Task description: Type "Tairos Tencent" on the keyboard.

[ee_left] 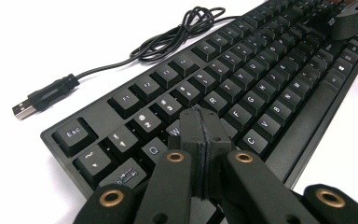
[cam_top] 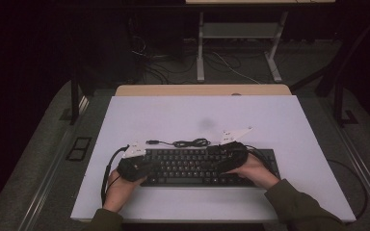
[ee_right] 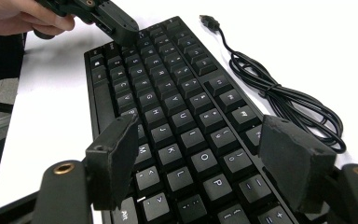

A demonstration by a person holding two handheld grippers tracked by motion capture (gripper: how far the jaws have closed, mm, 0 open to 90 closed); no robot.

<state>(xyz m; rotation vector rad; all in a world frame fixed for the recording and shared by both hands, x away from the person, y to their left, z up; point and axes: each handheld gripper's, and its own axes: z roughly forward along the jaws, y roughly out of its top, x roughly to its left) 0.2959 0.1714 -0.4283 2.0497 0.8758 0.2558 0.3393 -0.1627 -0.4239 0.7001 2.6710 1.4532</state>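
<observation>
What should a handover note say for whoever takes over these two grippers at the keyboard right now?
Left gripper: jaws shut, empty, tip over the W and S keys at the left end of the keyboard; whether it presses a key cannot be told.
Right gripper: jaws open, empty, hovering over the O, P and L keys at the right end.
Keyboard lies flat near the front edge of the white table. Its cable is bundled just behind it, with the USB plug loose on the table, unplugged.
Done: both grippers in place over the keys.
Left: apparently key pressing; nothing is held or lifted yet.
</observation>
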